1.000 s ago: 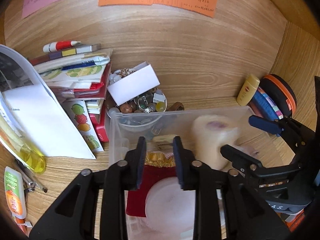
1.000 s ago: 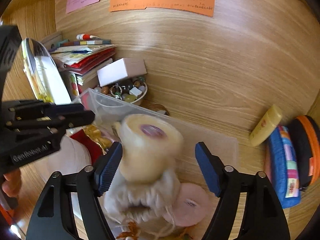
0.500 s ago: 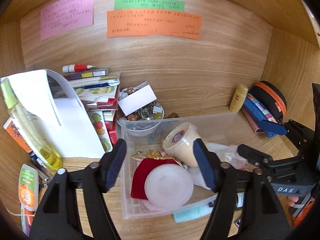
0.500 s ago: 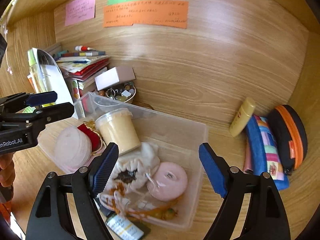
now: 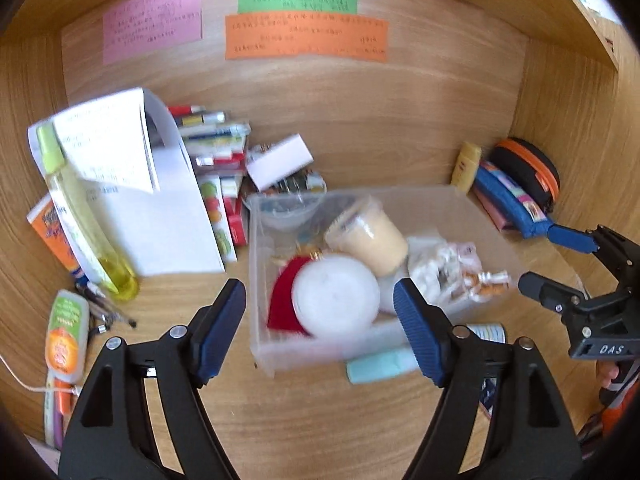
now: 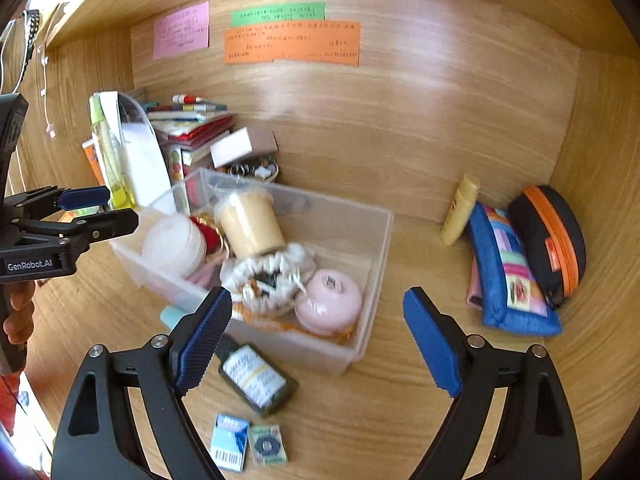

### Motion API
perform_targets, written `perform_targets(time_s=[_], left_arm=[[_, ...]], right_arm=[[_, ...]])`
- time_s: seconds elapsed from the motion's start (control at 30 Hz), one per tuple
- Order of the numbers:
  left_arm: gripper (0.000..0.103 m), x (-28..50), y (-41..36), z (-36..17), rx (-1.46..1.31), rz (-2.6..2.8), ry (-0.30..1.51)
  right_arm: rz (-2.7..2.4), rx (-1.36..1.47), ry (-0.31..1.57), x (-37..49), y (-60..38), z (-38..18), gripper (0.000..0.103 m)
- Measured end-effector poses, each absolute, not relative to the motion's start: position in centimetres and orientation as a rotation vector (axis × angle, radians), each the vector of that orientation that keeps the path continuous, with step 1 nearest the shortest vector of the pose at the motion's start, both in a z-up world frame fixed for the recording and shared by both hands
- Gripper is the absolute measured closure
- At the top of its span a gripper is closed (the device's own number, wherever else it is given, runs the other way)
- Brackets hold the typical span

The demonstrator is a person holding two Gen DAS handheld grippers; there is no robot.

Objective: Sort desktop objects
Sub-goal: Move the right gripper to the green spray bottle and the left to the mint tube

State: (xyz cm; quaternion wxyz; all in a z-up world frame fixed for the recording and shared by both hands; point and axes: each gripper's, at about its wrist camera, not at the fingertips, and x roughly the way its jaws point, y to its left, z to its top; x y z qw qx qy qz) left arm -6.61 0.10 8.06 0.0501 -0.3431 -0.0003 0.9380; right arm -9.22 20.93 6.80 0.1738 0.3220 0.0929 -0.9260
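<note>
A clear plastic bin (image 5: 440,200) (image 6: 376,248) sits on the wooden desk. In it lie a cream jar (image 5: 368,236) (image 6: 250,224), a white round pad (image 5: 336,296), a red pouch (image 5: 284,300), a white drawstring bag (image 6: 272,276) and a pink round case (image 6: 328,300). My left gripper (image 5: 318,296) hangs in front of the bin's near left end. Its jaws are opening and hold nothing. My right gripper (image 6: 318,300) is drawn back before the bin's right corner, jaws also opening and empty.
A dark labelled bottle (image 6: 256,380), two small packets (image 6: 230,436) and a teal tube (image 5: 380,364) lie in front of the bin. Books (image 5: 216,148), a white box (image 5: 280,160) and a spray bottle (image 5: 80,216) crowd the left. A yellow bottle (image 6: 460,216) and pouches (image 6: 508,276) fill the right corner.
Both grippers have pulled back from the bin. The left jaws went from nearly shut to wide. The cream jar that stood between the right fingers now leans inside the bin.
</note>
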Motion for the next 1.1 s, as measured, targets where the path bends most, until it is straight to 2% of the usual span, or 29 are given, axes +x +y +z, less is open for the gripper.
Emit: perform_targets(time_s=[0.4, 0.7, 0.87, 0.93, 1.1], left_arm=[[0.027, -4.8, 1.2, 3.8, -1.208, 2.747, 0.005], [0.027, -4.6, 1.2, 2.1, -1.281, 2.711, 0.003], [0.027, -4.8, 1.4, 1.2, -1.313, 2.691, -0.005], [0.027, -4.9, 1.5, 1.0, -1.322, 2.686, -0.003], [0.027, -5.2, 2.4, 0.6, -1.338, 2.663, 0.013]], right_arm=[[-2.524, 1.083, 0.236, -7.9, 21.0, 2.1, 0.017], [-2.388, 1.117, 0.297, -8.3, 18.5, 0.1, 0.02], [-2.326, 1.122, 0.38, -8.7, 17.0, -0.3, 0.04], [-2.303, 1.137, 0.408, -9.0, 16.5, -0.7, 0.044], [-2.285, 1.111, 0.409, -9.0, 16.4, -0.9, 0.045]])
